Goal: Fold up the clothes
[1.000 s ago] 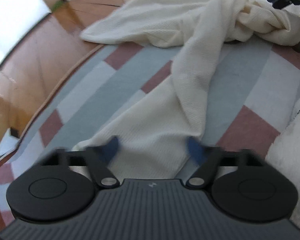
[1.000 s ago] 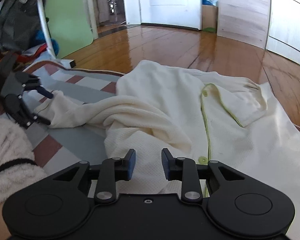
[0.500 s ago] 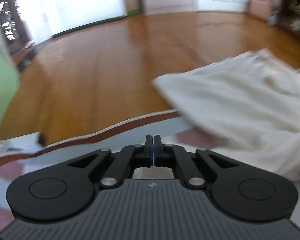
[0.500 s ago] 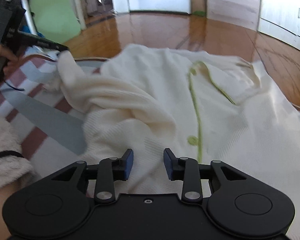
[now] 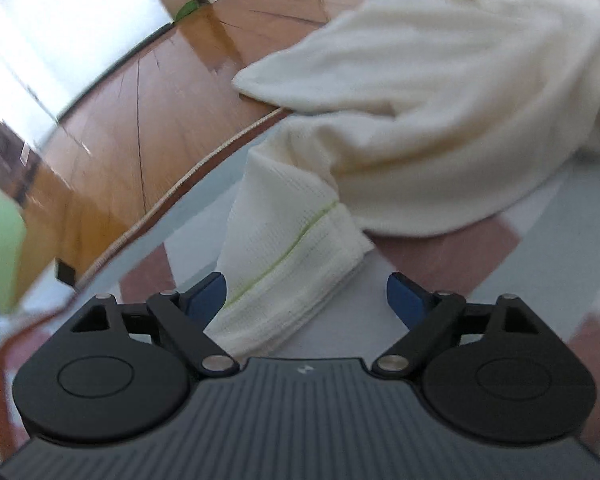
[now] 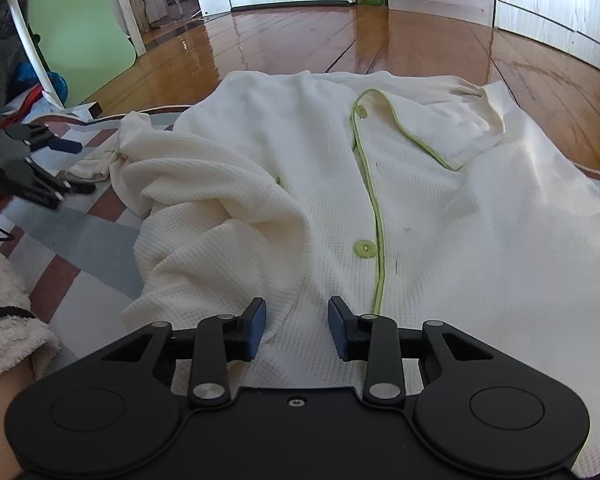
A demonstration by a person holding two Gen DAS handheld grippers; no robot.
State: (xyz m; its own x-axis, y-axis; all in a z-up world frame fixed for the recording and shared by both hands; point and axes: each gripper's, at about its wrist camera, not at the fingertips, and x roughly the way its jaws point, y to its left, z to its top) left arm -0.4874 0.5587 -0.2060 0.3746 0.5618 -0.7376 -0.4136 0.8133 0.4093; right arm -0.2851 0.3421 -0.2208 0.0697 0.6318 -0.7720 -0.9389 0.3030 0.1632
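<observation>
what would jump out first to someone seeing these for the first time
A cream waffle-knit shirt with lime-green piping and buttons lies spread across the checked rug, under the open right gripper. Its sleeve cuff lies between the left gripper's wide-open jaws, which have just been opening; the pads are not pressing it. Behind, glossy wooden floor.

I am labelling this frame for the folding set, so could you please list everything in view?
Cream waffle-knit button shirt with lime-green piping: one, spread face up on the rug, left sleeve bunched.
Sleeve cuff: one, cream, lying between the open left fingers.
Lime-green buttons: two visible, on the placket.
Grey, white and brown checked rug: one, under the shirt.
Glossy wooden floor: brown, beyond the rug.
Green panel: one, far left.
Fluffy cream sleeve: one, lower left.
Left gripper: black, blue pads, just opened.
Right gripper: black, open above the shirt hem.
</observation>
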